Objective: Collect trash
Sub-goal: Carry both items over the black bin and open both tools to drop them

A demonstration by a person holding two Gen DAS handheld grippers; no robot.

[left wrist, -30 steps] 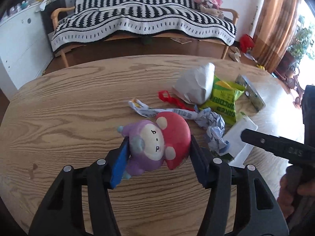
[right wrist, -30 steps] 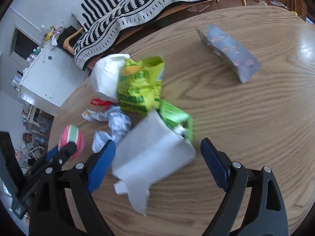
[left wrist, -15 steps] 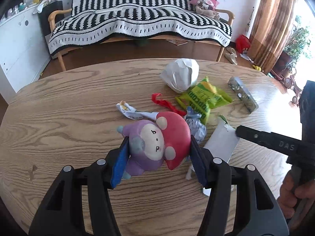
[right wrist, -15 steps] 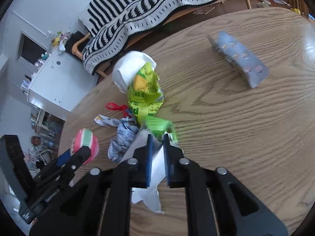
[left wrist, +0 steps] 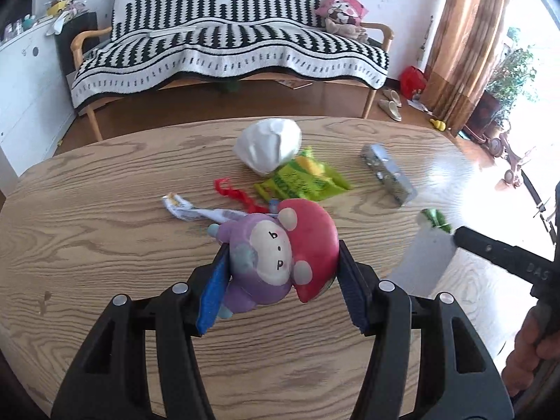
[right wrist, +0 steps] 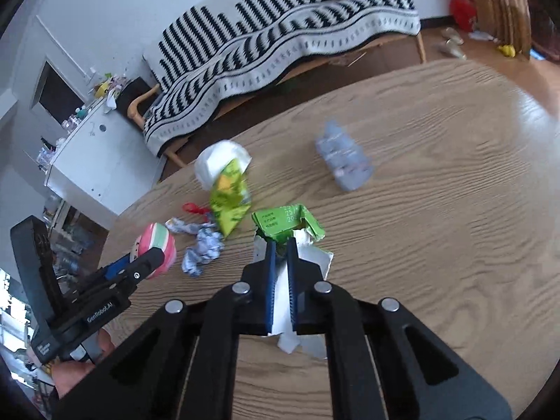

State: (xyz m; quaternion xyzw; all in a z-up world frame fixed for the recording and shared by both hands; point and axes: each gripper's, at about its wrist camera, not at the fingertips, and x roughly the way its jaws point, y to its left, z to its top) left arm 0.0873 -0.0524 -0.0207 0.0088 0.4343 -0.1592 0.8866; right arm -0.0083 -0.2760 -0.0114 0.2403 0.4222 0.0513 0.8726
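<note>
Carton [right wrist: 287, 231] lifted off table [right wrist: 437, 245], pinched in right gripper [right wrist: 281, 245], probably airborne, left gripper [left wrist: 280, 266] clamping toy [left wrist: 276, 255].

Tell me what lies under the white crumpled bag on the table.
The white crumpled bag rests on the wooden table, overlapping the far end of the yellow-green snack packet. Whatever else lies beneath it, and anything inside it, is hidden.
</note>
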